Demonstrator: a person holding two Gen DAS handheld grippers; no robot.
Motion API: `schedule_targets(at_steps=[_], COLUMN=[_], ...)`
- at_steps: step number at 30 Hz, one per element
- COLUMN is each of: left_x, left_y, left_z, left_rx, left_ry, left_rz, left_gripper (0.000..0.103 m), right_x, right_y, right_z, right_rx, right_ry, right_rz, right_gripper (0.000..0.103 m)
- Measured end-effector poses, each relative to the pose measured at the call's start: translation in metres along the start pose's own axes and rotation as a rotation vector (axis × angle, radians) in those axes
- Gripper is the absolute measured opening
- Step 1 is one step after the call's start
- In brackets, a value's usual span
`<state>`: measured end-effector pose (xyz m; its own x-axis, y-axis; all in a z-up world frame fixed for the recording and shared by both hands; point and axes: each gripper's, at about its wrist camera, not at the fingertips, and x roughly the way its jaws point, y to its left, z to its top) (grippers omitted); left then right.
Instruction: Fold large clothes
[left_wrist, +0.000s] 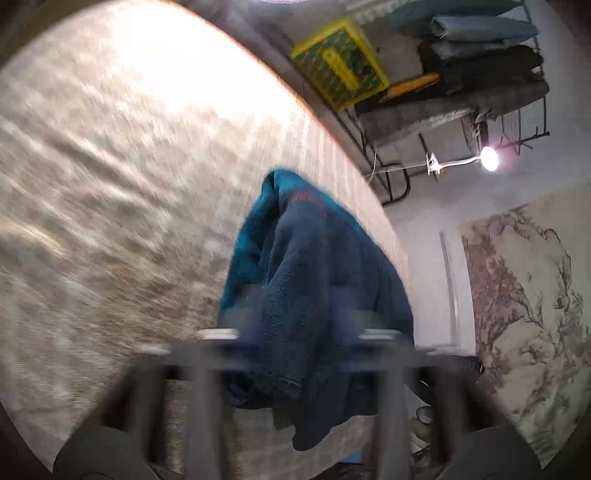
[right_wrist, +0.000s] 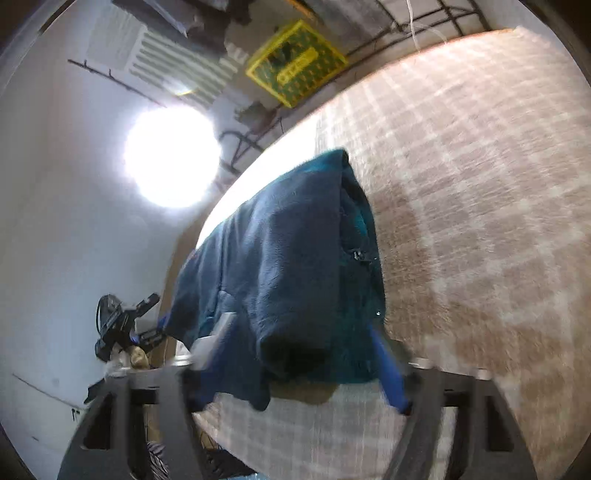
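A dark blue fleece garment (left_wrist: 310, 280) with a teal lining fills the middle of the left wrist view, bunched near the edge of the checked beige bed (left_wrist: 110, 184). My left gripper (left_wrist: 299, 310) is shut on it. Its fingers are blurred, and fabric drapes over them and hangs down in front of the gripper's crossbar. In the right wrist view the same garment (right_wrist: 288, 251) lies folded along the bed's edge (right_wrist: 461, 184). My right gripper (right_wrist: 300, 323) is open, with one grey finger and one blue finger (right_wrist: 388, 362) either side of the garment's near end.
Beyond the bed stand a yellow crate (left_wrist: 340, 62), a black wire rack with stacked folded clothes (left_wrist: 480, 55) and a bright lamp (right_wrist: 170, 155). A dark device with a cable (right_wrist: 114, 325) sits off the bed's left side. A landscape wall hanging (left_wrist: 524, 302) covers the wall.
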<state>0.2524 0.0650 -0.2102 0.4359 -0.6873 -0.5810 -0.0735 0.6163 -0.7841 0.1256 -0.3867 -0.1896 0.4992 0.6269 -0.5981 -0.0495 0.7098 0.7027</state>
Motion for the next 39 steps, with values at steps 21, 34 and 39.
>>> schedule_targets(at_steps=[21, 34, 39], left_x=[0.004, -0.048, 0.003], left_y=[-0.016, -0.093, -0.122], left_z=[-0.041, -0.050, -0.036], left_rx=[0.264, 0.404, 0.439], left_ry=[-0.017, -0.193, -0.167], left_rz=[0.315, 0.307, 0.257], left_gripper=[0.005, 0.017, 0.017], right_x=[0.009, -0.044, 0.009], right_y=[-0.001, 0.079, 0.128], right_z=[-0.012, 0.013, 0.059], right_rx=[-0.144, -0.451, -0.547], right_ry=[0.084, -0.174, -0.131], right_rz=[-0.137, -0.287, -0.185], right_gripper=[0.008, 0.041, 0.029])
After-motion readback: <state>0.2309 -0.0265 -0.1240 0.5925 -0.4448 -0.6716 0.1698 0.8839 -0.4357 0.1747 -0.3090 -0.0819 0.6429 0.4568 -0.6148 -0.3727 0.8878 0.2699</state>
